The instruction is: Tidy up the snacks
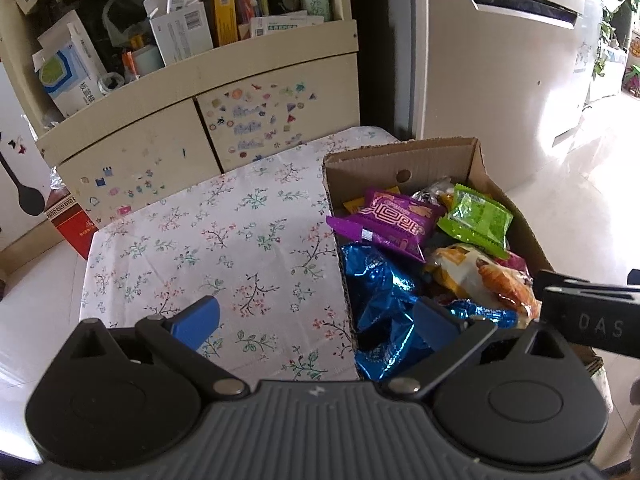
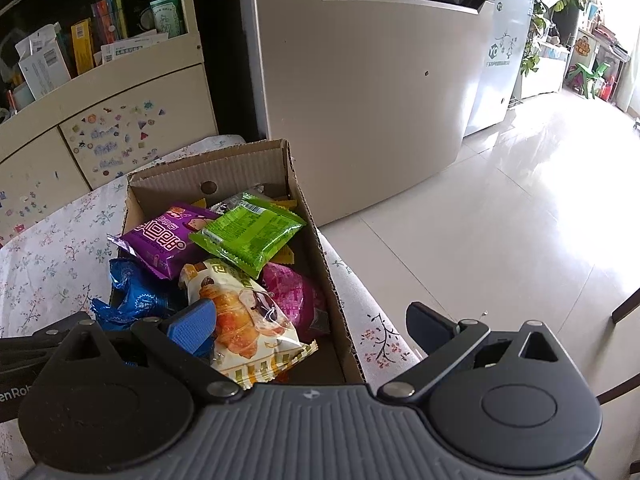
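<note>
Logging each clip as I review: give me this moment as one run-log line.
left gripper: open, empty, straddling box wall | right gripper: open, empty, over box | cardboard box: full of snacks | floral tablecloth: no snacks

Stickered cabinet (image 1: 168,148), fridge (image 2: 360,92), floral tablecloth (image 1: 208,248)

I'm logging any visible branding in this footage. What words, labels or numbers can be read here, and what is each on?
"DAS": on the black body of the other tool, left wrist view.
"enRob", cut off at the frame edge: on the black tool body, right wrist view.
"YO": on the white appliance.
Print on the purple packet, green packet and shelf boxes: too small or stylised to read.
</note>
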